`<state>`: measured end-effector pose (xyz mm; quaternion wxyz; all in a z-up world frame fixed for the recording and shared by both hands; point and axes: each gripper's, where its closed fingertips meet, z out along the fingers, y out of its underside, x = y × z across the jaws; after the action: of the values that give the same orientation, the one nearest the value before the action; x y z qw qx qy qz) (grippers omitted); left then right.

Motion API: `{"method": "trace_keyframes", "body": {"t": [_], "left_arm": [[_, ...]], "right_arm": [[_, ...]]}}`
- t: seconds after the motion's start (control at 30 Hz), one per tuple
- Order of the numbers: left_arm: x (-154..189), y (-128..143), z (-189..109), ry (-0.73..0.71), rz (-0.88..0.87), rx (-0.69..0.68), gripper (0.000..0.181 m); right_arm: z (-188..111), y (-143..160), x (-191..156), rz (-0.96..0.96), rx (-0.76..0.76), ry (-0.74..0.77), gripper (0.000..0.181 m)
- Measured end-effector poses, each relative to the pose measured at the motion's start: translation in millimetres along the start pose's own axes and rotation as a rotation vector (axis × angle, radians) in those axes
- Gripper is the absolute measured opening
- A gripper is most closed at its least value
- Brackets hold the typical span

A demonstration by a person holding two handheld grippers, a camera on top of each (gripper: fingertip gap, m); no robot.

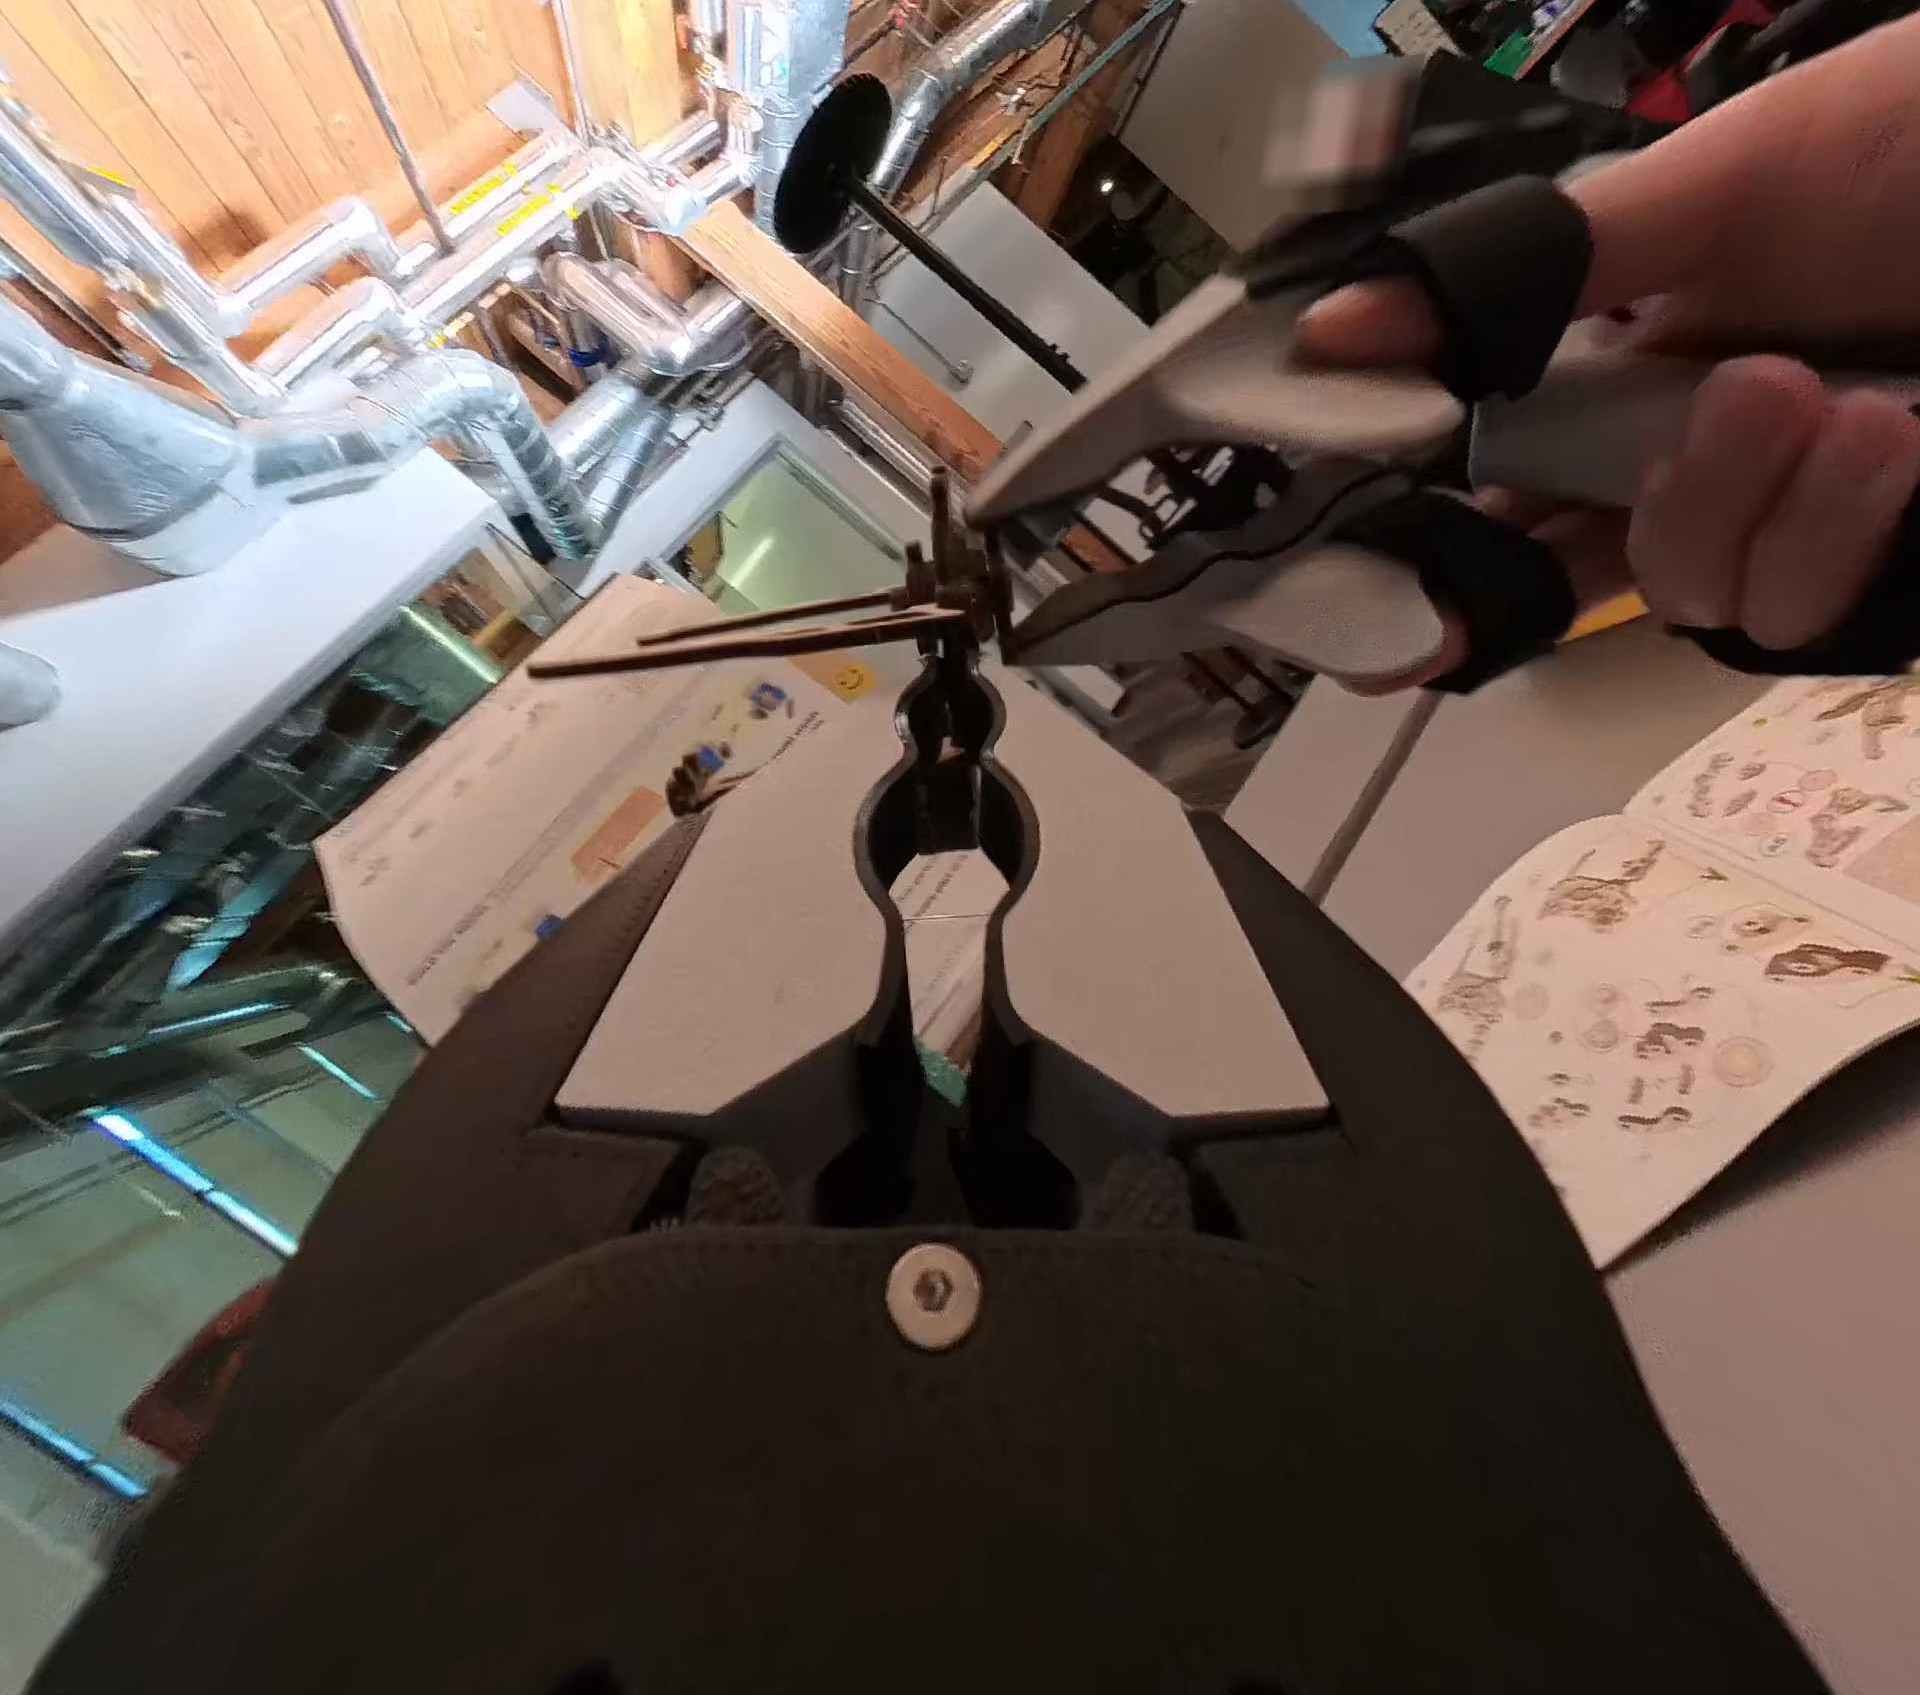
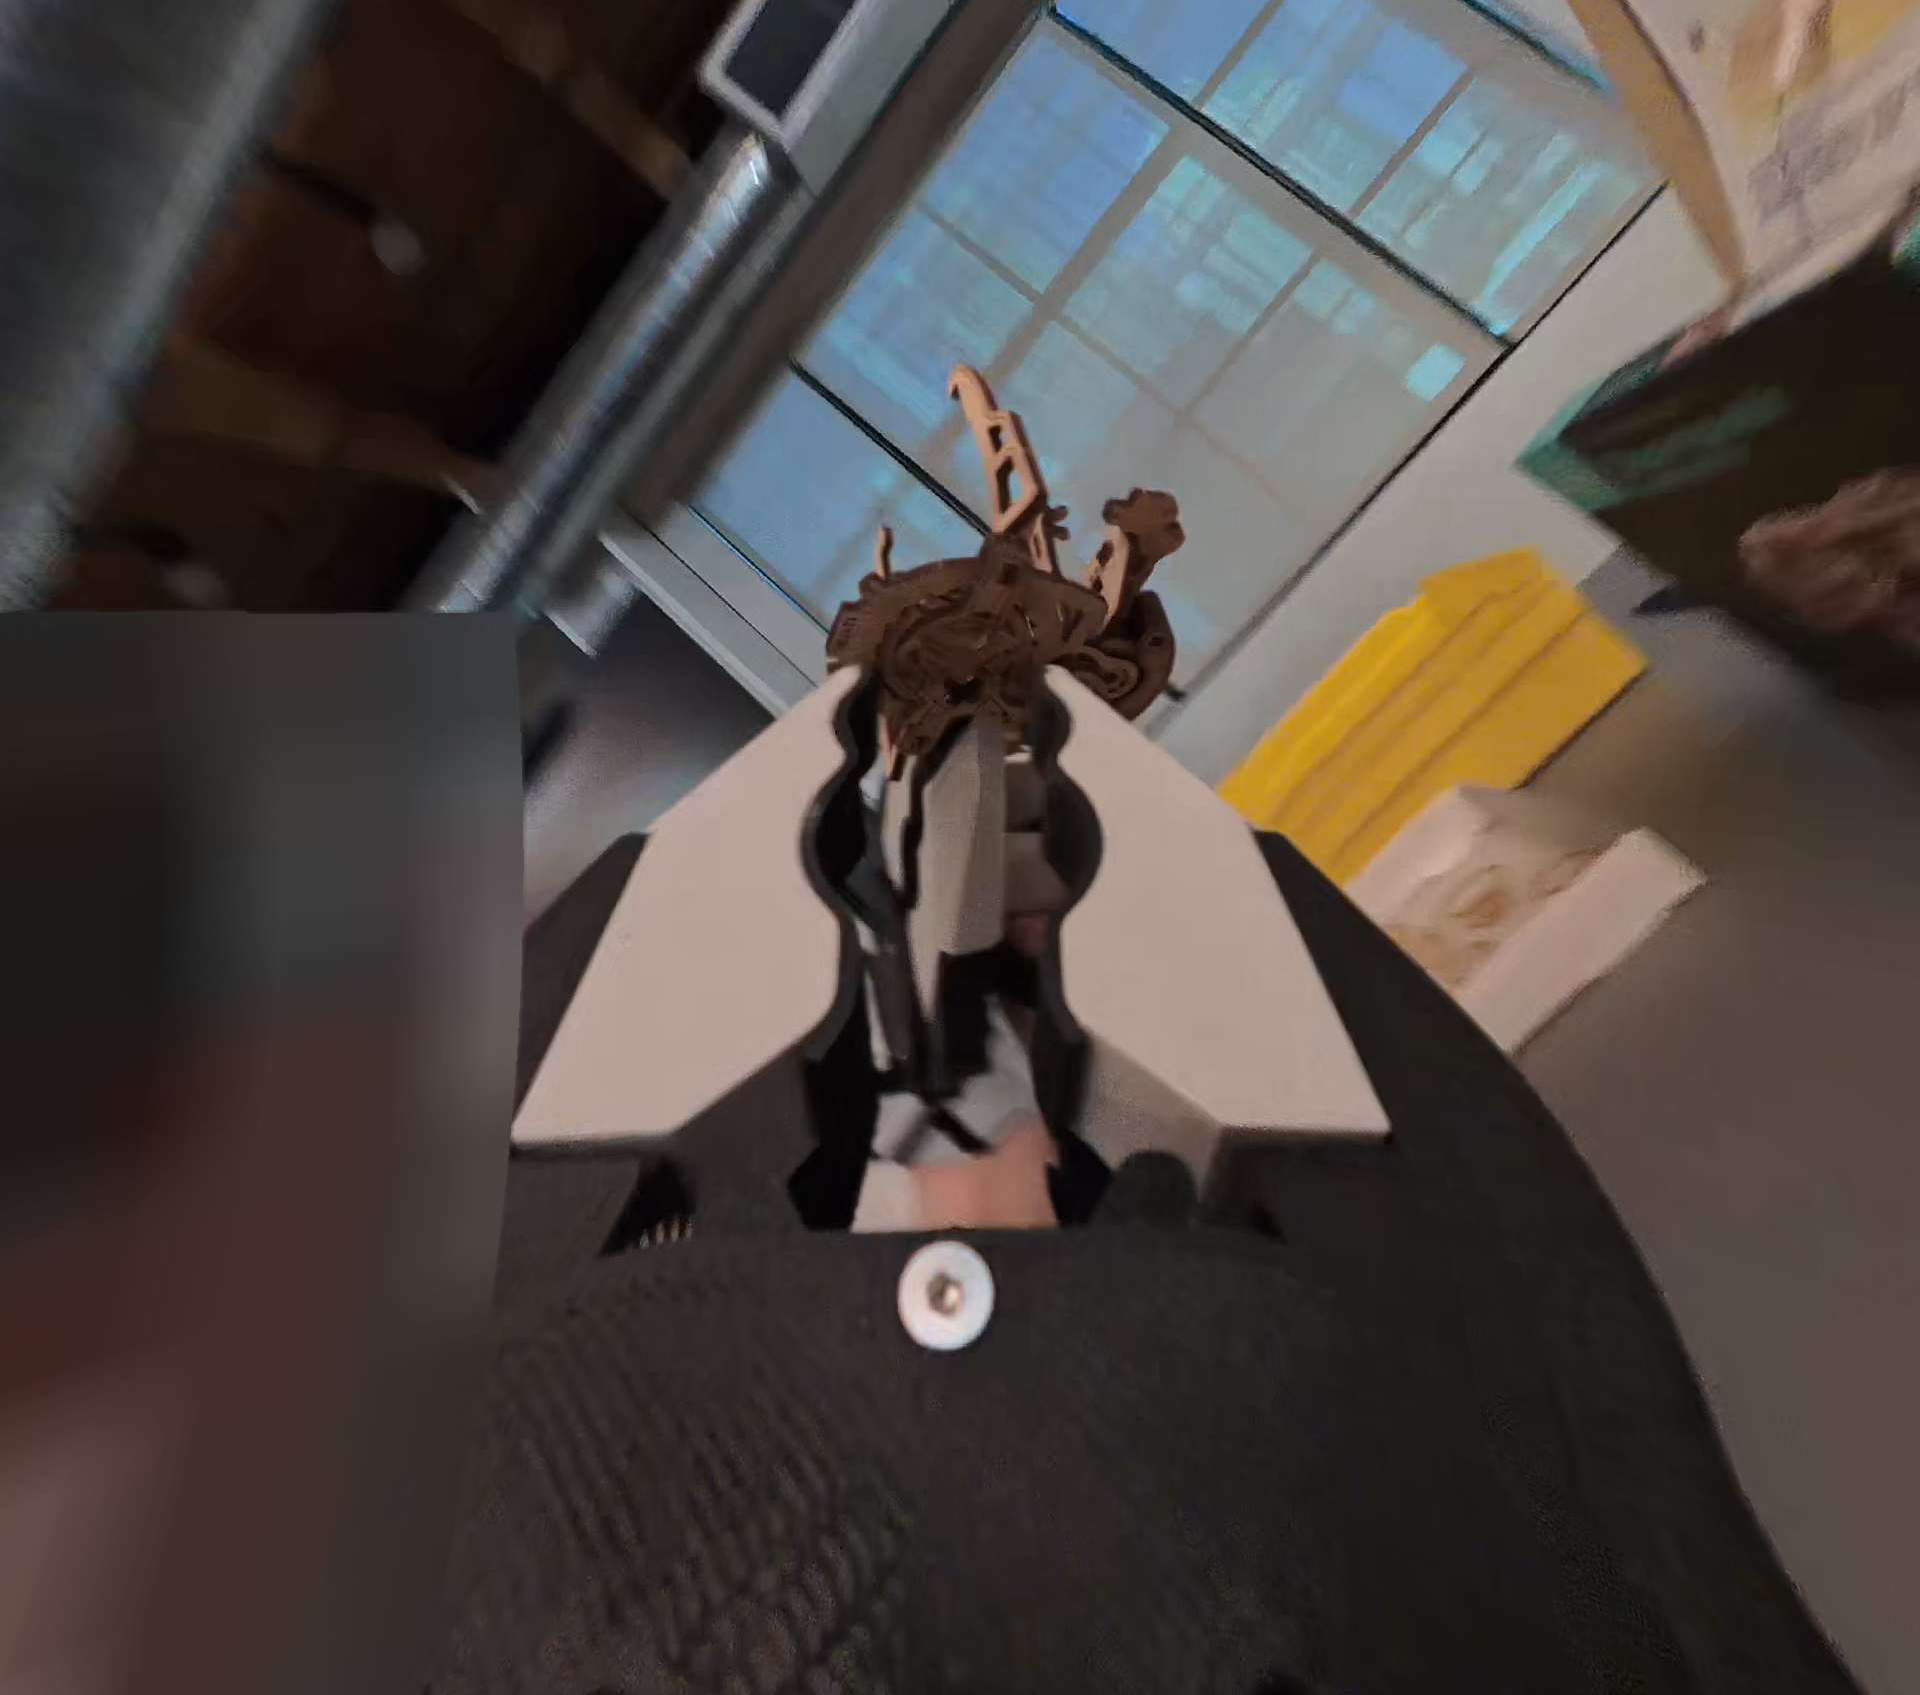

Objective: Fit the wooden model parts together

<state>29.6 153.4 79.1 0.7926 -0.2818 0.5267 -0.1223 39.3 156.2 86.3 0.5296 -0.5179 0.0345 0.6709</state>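
We have both claws up in the air, well above the desk [image 1: 1714, 1396], meeting tip to tip at the model [image 1: 951, 596]. Left claw [image 1: 948, 710] is closed on a small dark tab at the model's underside, so from the left wrist view the model sits straight ahead, just past the fingertips. Right claw [image 1: 992, 580] comes in from the right of that view, held by a gloved hand [image 1: 1662, 419]; its tips sit at the model's hub, and whether they pinch the hub proper or a small part beside it we cannot tell there. In the right wrist view the right claw [image 2: 956, 700] is narrowed onto the gear-like wooden cluster [image 2: 997, 637], which fills the gap at its tips, so we judge it gripping. Key relation: two long thin struts [image 1: 727, 632] run out from the hub to the left in the left view, roughly level and across the left claw's axis, pointing away from the right claw. So the long axis is near in line with the right claw and crosswise to the left one. We judge the next seating push should run along that strut line, with the left claw only bracing from below. Risk: struts look thin, any twist between claws could snap them. An instruction booklet [image 1: 1662, 939] lies open on the desk to the right, a printed sheet [image 1: 582, 814] propped behind.
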Motion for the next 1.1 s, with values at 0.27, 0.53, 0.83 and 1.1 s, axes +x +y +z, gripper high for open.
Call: {"method": "trace_keyframes", "body": {"t": [0.27,0.53,0.83,1.1], "left_arm": [[6.3,-2.7,0.1,-0.074,0.019,-0.029,0.0],[31.4,-8.7,-1.8,-0.101,-0.091,-0.001,0.0],[-1.4,-14.9,-2.0,0.071,-0.667,0.034,0.0],[-10.0,-23.7,-4.8,0.203,-1.02,0.07,0.0]], "right_arm": [[-17.3,-6.2,-6.9,-1.206,-0.108,0.265,0.041],[-31.2,11.1,-4.7,-1.237,-0.31,0.214,0.041],[-28.9,0.4,-34.5,-1.415,-0.279,0.294,0.027],[-7.0,26.9,-25.9,-1.88,-0.464,0.552,0.016]]}}
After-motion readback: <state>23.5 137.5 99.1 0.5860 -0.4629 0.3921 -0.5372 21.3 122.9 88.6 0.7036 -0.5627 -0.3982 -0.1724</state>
